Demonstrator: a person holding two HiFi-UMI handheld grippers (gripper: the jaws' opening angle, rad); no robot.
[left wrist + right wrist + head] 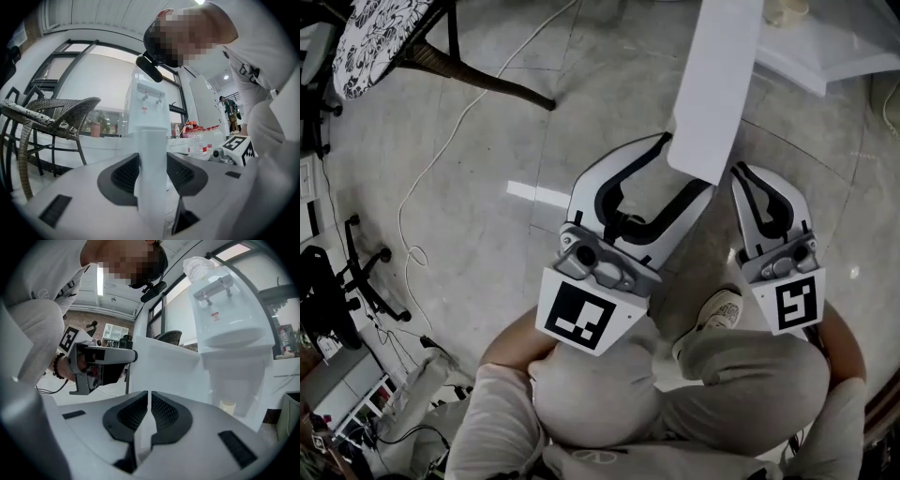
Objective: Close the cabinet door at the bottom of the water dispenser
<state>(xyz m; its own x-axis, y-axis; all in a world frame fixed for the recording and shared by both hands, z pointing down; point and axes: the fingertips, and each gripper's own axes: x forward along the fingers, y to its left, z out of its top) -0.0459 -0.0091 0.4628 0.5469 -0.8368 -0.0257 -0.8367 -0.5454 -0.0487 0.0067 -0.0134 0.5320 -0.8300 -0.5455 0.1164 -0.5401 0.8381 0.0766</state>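
The white cabinet door (714,84) stands open, seen from above as a long panel running out from the water dispenser (825,47). My left gripper (689,164) is shut on the door's free end; in the left gripper view the door (152,173) fills the gap between both dark pads, with the dispenser (147,108) straight behind it. My right gripper (748,176) is shut and holds nothing, just right of the door. In the right gripper view its jaws (149,397) point at the door's inner face (164,366) and the dispenser (229,324).
A wicker chair (384,37) stands at the back left with a cable (441,141) trailing over the tiled floor. An office chair base (366,272) is at the left. Water bottles (201,140) stand beside the dispenser. A cup (228,407) sits inside the cabinet. The person's shoe (717,314) is below the grippers.
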